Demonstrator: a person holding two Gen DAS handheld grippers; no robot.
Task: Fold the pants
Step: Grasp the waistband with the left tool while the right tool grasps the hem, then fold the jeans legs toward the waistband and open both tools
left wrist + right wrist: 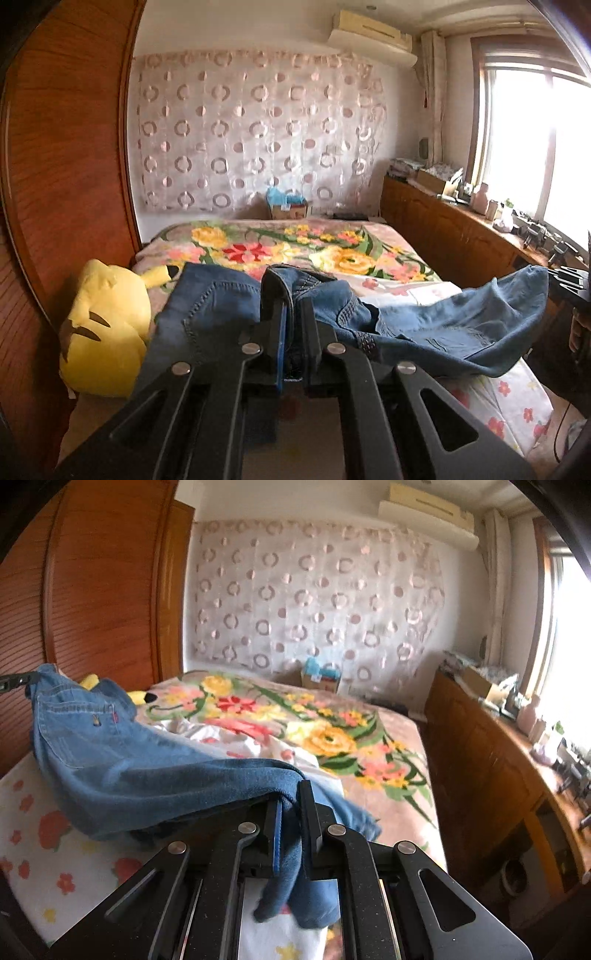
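Pants (122, 760), red pocket tab, betw. L gripper (291, 306) & R gripper (291, 801)

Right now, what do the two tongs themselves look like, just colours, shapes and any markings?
Both look alike. The left tongs and right tongs are matte black, with two flat upright fingers on angular linkage arms. Round silver rivets mark the joints, and the outer arms have triangular cut-outs. A blue pad lines the inner face of one finger on each. No cables, lettering or sleeves show.
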